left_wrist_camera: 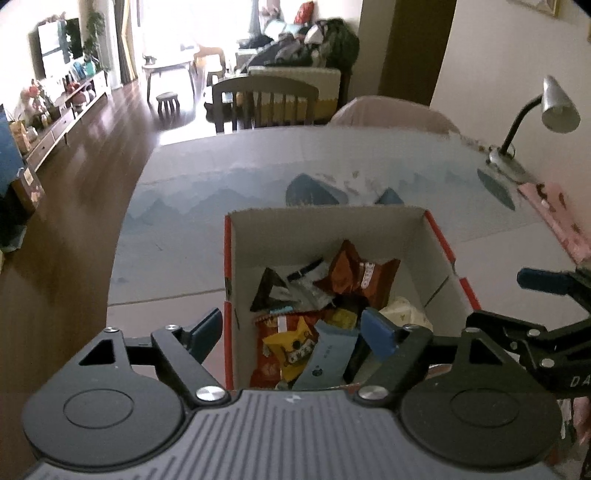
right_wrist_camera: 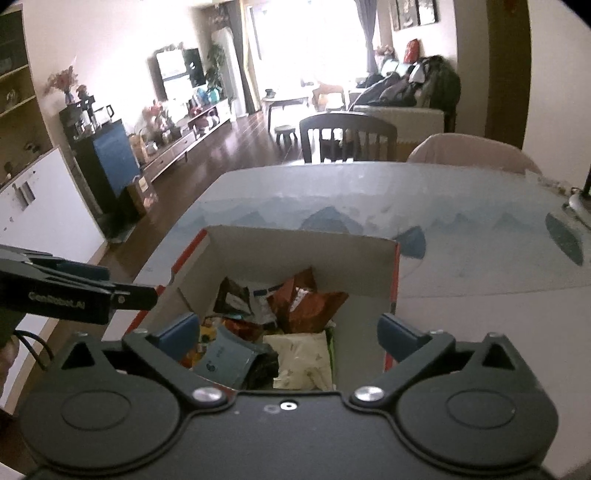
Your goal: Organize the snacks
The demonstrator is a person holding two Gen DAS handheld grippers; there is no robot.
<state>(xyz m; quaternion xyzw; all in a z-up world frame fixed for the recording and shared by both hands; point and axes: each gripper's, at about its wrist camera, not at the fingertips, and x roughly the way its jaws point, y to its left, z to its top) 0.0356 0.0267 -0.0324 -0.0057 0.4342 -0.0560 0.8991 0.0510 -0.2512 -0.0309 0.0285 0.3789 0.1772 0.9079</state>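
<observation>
Above a cardboard box (left_wrist_camera: 437,240) of snack packets (left_wrist_camera: 360,277) on the table (left_wrist_camera: 177,258), the left gripper (left_wrist_camera: 291,332) and right gripper (right_wrist_camera: 291,332) hover, both with jaws spread wide and gripping nothing.

blown-out window (left_wrist_camera: 207,22) backlight, fisheye-bent edges, soft blur.

Place: a lived-in home, open dining and living room.
Near: dining table (right_wrist_camera: 461,258) with a mountain-print cover, wooden chair (right_wrist_camera: 347,138), desk lamp (left_wrist_camera: 546,110).
Far: television (right_wrist_camera: 177,72), low media cabinet (left_wrist_camera: 70,114), sofa (right_wrist_camera: 402,107) piled with clothes, bright window.
</observation>
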